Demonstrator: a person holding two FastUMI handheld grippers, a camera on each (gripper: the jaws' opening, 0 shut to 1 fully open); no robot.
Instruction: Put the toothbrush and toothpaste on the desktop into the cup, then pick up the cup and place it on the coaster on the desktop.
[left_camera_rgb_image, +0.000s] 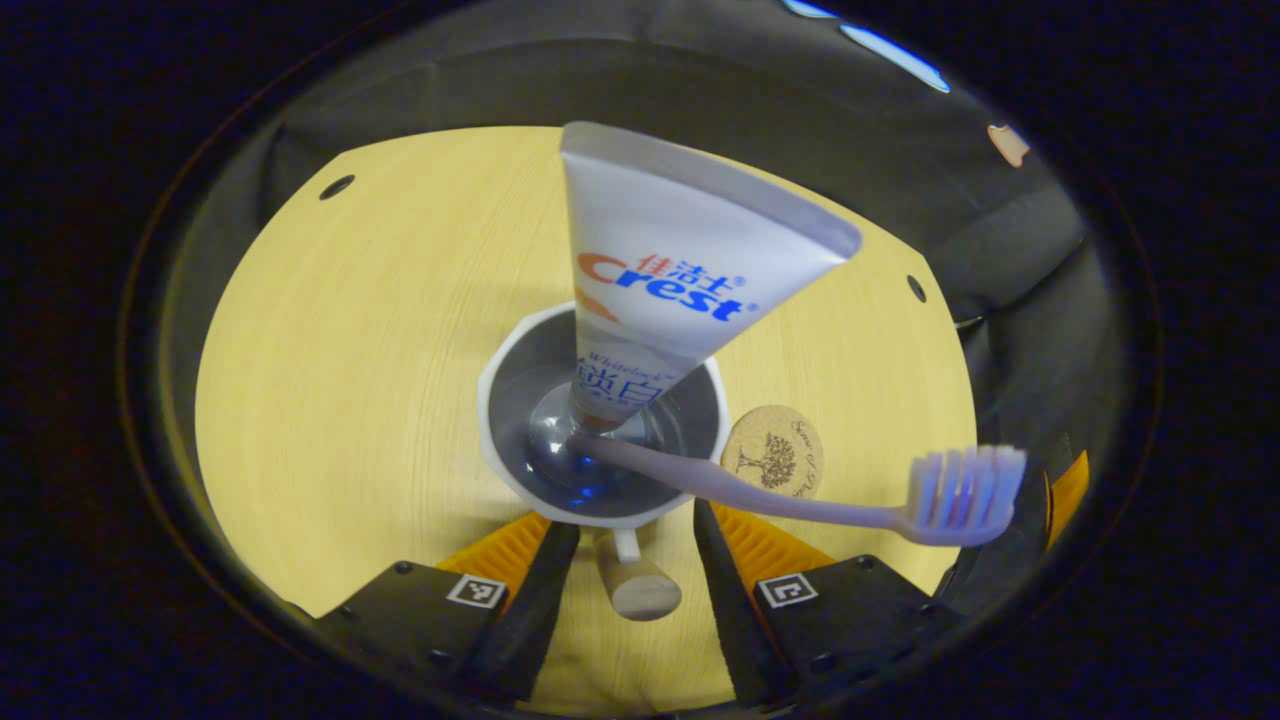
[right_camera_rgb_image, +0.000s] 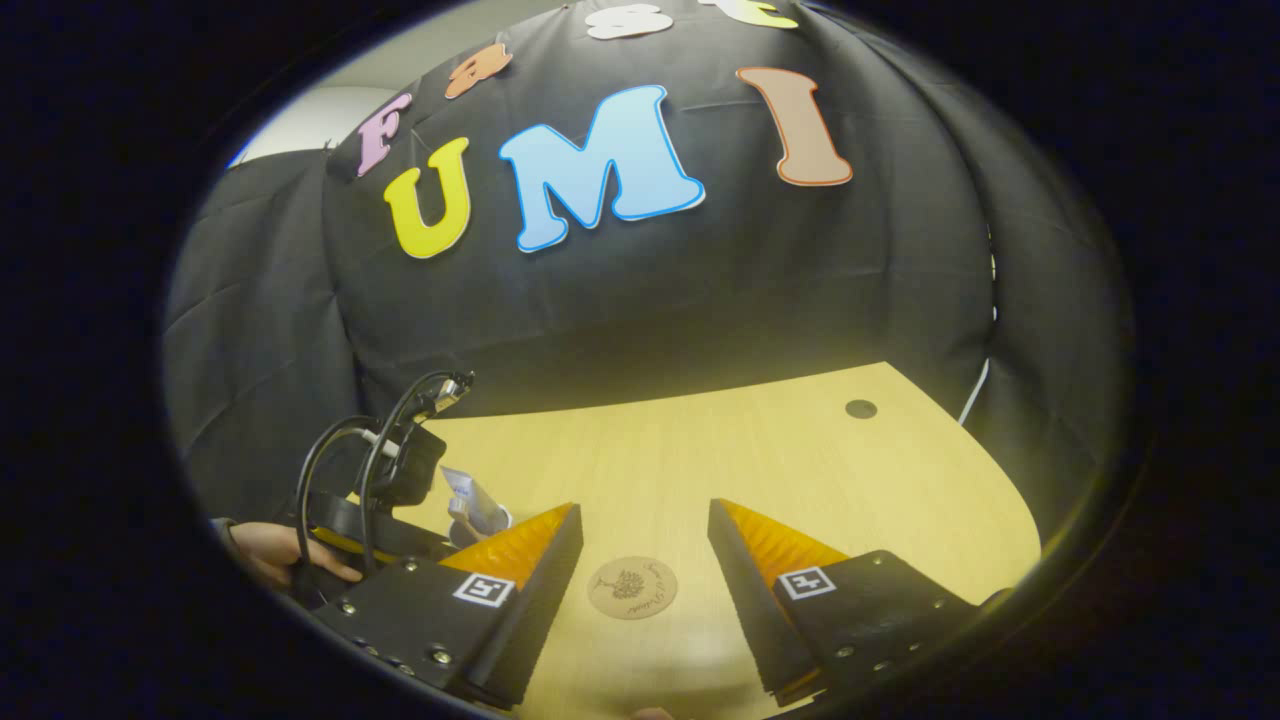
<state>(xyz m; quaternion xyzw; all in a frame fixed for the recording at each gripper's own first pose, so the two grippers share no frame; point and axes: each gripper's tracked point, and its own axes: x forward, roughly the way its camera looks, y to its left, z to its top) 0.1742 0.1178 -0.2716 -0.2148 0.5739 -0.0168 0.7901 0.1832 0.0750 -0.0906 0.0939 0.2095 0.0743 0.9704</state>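
Toothpaste and toothbrush already stand in the cup at frame centre, so we judge only the lift onto the coaster, lower right, remains. Left gripper straddles the cup's handle, jaws apart; right gripper is likewise apart, empty.

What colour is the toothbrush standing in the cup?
The slim plastic toothbrush is pale lilac; left gripper view shows it best.

Black cloth wall, wooden desktop
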